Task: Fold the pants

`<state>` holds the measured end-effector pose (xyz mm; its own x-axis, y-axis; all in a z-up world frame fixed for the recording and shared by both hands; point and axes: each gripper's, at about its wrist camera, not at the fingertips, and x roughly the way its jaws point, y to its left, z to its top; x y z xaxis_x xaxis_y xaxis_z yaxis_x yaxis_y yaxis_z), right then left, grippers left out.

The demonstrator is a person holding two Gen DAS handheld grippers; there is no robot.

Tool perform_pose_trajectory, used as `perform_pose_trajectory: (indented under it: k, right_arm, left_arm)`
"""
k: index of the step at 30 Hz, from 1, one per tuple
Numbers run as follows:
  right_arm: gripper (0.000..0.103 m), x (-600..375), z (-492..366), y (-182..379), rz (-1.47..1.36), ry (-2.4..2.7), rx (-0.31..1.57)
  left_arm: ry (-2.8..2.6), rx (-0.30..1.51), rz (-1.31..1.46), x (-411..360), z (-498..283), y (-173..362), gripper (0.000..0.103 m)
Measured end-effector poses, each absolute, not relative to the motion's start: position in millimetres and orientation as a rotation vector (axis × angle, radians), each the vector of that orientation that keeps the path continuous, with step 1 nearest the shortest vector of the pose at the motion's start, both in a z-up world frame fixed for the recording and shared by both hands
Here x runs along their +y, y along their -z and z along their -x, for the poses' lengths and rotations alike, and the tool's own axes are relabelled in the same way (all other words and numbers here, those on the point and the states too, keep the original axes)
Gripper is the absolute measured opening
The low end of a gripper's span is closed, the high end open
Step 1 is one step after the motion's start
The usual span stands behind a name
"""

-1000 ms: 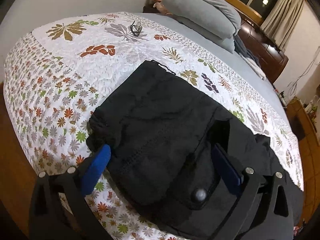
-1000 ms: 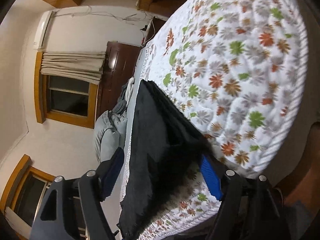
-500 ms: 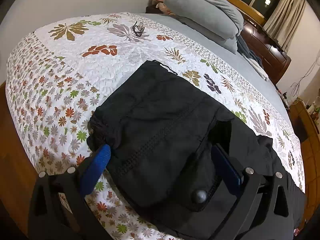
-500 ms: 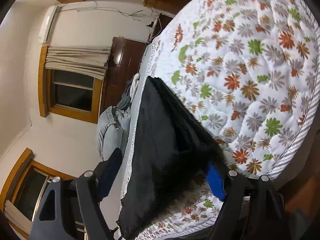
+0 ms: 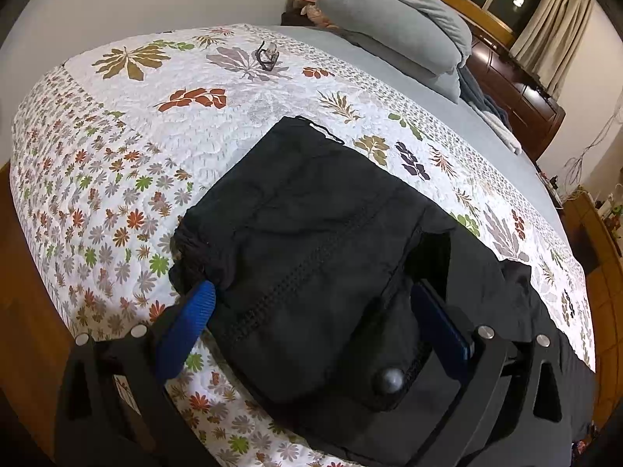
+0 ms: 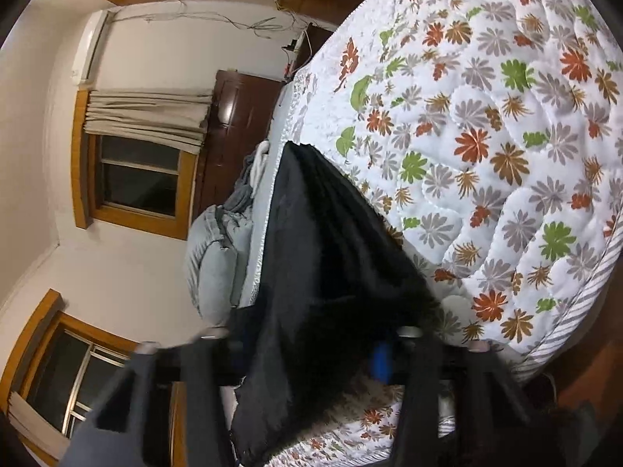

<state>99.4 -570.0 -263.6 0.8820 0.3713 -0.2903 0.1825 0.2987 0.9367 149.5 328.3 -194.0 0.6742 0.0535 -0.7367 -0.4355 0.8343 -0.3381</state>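
Right now the black pants [image 5: 311, 233] lie on the bed, on the leaf-print quilt [image 5: 117, 179], near its foot edge and well apart from the grey pillow [image 5: 393, 11] at the head. Landmark for everything below: the pants.

Look of the pants: dark, matte, almost no sheen; already doubled over into a broad rectangular stack. A stitched seam line runs diagonally across the top layer. The far corner shows a thin pale edge of trim. A round dark button [image 5: 389, 379] sits on the flap at the near edge. The left near corner is bunched and puckered. To the right of the stack, more black cloth trails off along the quilt, flatter and looser.

My left hand-held gripper [image 5: 311, 319] stands wide over the near edge of the pants, blue pads either side of the cloth, not pressing it.

My right hand-held gripper [image 6: 311, 350] is closing its jaws, with the edge of the pants [image 6: 323, 272] between them; the frame is blurred there and one blue pad [image 6: 381, 358] peeks out beside the cloth. From this side the pants rise as a dark layered fold off the quilt [image 6: 486, 116].

A pair of glasses [image 5: 267, 54] lies beyond the pants.
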Motion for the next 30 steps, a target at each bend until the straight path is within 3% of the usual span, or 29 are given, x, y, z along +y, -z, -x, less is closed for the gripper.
perform_pose_trajectory:
  k: [3,7,22,30]
  right_arm:
    - [0.023,-567,-102,251,-1.245,-0.119,0.521]
    - [0.019,-560,-102,225,-1.179,-0.090,0.530]
    - [0.018,-510,-108,117,-0.944,-0.033,0.512]
    - [0.018,-486,-104,97,-0.876,-0.019,0.502]
  left_arm:
    - [-0.286,0.786,0.530,328,-149,194,0.100]
    - [-0.288,0.788,0.524,328,-148,194,0.100]
    - [-0.273,0.769,0.541,330,-142,194,0.100]
    - [-0.256,0.773,0.564,333,-142,197,0.100]
